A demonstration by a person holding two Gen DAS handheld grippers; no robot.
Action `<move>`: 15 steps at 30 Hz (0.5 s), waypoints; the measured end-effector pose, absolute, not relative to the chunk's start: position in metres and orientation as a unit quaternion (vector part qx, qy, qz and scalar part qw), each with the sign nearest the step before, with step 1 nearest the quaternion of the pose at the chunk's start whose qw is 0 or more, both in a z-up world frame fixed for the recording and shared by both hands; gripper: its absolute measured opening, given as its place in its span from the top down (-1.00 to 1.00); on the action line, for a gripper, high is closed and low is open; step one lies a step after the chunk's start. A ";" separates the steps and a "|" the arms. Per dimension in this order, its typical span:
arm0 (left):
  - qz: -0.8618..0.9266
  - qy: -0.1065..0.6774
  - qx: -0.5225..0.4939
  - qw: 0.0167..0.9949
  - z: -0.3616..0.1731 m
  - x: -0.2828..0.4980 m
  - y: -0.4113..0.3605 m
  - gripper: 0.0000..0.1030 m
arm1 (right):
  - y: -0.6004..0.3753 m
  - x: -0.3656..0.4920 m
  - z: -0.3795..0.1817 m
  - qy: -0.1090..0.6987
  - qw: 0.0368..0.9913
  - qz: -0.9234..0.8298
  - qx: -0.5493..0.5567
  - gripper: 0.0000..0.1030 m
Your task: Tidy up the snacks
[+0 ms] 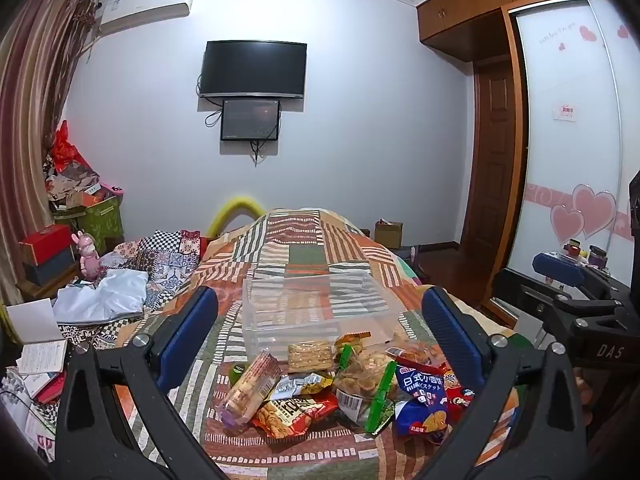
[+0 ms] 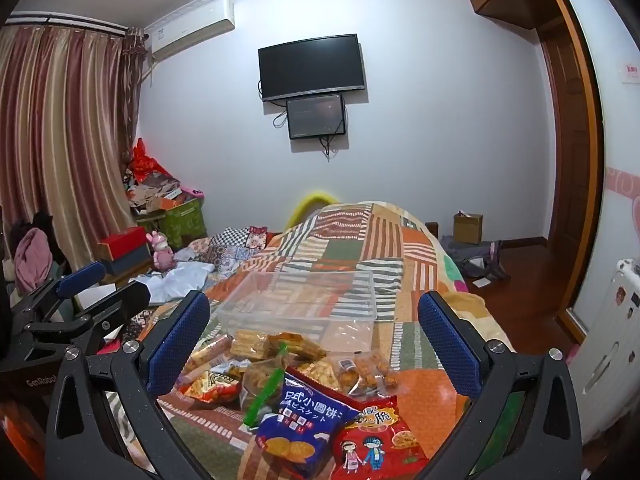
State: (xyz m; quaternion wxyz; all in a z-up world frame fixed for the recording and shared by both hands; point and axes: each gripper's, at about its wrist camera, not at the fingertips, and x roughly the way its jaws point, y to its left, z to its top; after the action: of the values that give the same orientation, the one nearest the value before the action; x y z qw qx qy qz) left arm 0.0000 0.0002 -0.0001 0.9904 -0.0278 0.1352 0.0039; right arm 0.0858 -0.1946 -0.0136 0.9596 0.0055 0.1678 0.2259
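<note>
A pile of snack packets lies on the patchwork bedspread [image 1: 304, 256]. It holds a blue biscuit bag [image 1: 422, 400] [image 2: 300, 424], a red packet [image 2: 376, 440], a green-edged clear bag [image 1: 360, 384] [image 2: 264, 380], an orange packet [image 1: 292, 412] and a cracker pack [image 1: 310, 356]. Behind the pile stands an empty clear plastic box [image 1: 320, 308] [image 2: 304, 300]. My left gripper [image 1: 320, 336] is open and empty above the pile. My right gripper [image 2: 314, 340] is open and empty above the pile's right side.
The bed's right edge drops to a wooden floor [image 2: 516, 276] with a cardboard box [image 2: 467, 228]. Clothes and fabric [image 1: 104, 296] lie on the bed's left. Boxes [image 1: 44, 252] and a pink toy [image 1: 90, 256] sit by the curtain. A wardrobe [image 1: 572, 160] stands right.
</note>
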 end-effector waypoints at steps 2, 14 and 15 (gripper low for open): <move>0.004 0.135 -0.029 0.990 0.000 0.000 0.001 -1.00 | -0.194 0.086 -0.013 0.169 0.959 0.226 0.005 -1.00; 0.003 0.135 -0.028 0.990 -0.002 0.001 0.002 -1.00 | -0.193 0.086 -0.015 0.169 0.959 0.227 0.006 -1.00; 0.003 0.135 -0.028 0.990 -0.004 0.002 0.002 -1.00 | -0.193 0.086 -0.015 0.169 0.959 0.227 0.006 -1.00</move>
State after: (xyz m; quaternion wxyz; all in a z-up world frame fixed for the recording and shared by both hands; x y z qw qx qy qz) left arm 0.0019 0.0018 -0.0043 0.9905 -0.0282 0.1349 0.0027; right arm 0.0864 -0.1934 -0.0145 0.9591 0.0062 0.1691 0.2270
